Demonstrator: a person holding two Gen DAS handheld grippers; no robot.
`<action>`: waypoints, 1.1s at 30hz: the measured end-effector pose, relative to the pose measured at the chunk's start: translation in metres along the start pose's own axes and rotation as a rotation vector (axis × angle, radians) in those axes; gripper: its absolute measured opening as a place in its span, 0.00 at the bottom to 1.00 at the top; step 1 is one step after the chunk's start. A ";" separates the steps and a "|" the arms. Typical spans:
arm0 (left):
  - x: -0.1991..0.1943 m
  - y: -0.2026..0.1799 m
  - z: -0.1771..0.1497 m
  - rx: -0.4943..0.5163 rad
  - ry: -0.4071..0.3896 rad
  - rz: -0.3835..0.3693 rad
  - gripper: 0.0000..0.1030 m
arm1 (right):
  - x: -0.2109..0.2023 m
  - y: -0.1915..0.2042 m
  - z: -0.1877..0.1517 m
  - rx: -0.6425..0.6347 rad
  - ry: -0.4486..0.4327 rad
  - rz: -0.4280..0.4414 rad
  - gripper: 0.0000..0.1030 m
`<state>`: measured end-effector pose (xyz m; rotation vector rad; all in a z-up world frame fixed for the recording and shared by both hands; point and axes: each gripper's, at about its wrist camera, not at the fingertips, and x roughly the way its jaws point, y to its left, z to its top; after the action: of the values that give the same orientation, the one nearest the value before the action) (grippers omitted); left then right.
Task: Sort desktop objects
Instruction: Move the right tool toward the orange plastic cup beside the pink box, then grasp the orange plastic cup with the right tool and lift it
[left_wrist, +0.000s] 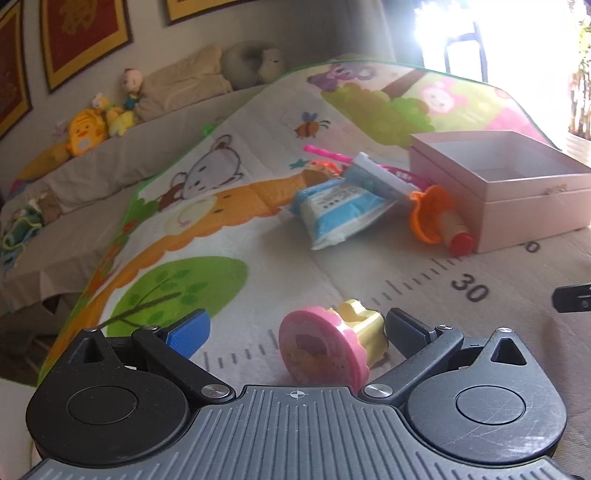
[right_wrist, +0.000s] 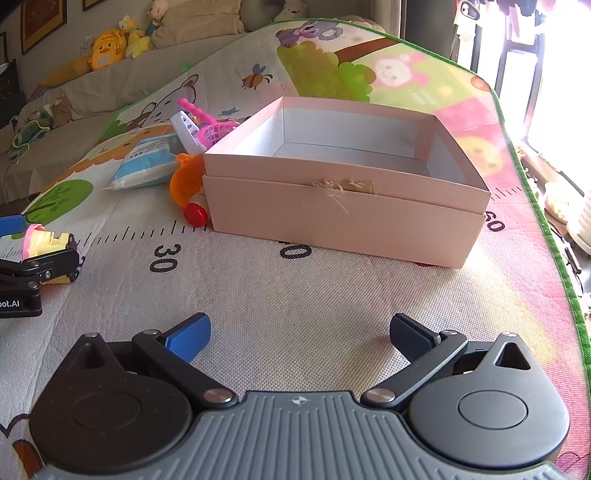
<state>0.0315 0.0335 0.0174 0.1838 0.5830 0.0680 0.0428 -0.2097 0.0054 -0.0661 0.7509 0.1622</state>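
Observation:
A pink and yellow toy stamp (left_wrist: 332, 341) lies on its side on the play mat, between the wide-open fingers of my left gripper (left_wrist: 297, 330); its yellow end is close to the right finger. It also shows in the right wrist view (right_wrist: 44, 242) with the left gripper (right_wrist: 35, 245) around it. An open, empty pink box (right_wrist: 343, 218) stands ahead of my right gripper (right_wrist: 299, 334), which is open and empty over the mat. The box also shows in the left wrist view (left_wrist: 517, 195).
A pile lies left of the box: blue-white tissue pack (left_wrist: 336, 212), orange toy with red cap (left_wrist: 439, 221), white and pink plastic toys (left_wrist: 376, 171). Plush toys (left_wrist: 92, 125) sit on a beige sofa behind. The mat's green edge (right_wrist: 546, 229) runs at right.

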 end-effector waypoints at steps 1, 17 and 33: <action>0.000 0.007 0.000 -0.044 0.008 0.002 1.00 | -0.003 0.002 0.005 -0.006 -0.016 0.001 1.00; -0.009 0.060 -0.027 -0.455 0.021 -0.099 1.00 | 0.029 0.124 0.056 -0.546 -0.170 -0.026 0.35; -0.010 0.065 -0.031 -0.506 0.008 -0.106 1.00 | -0.033 0.092 0.022 -0.468 -0.084 0.359 0.09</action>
<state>0.0052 0.1006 0.0104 -0.3381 0.5654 0.1112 0.0184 -0.1200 0.0436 -0.3682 0.6236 0.6782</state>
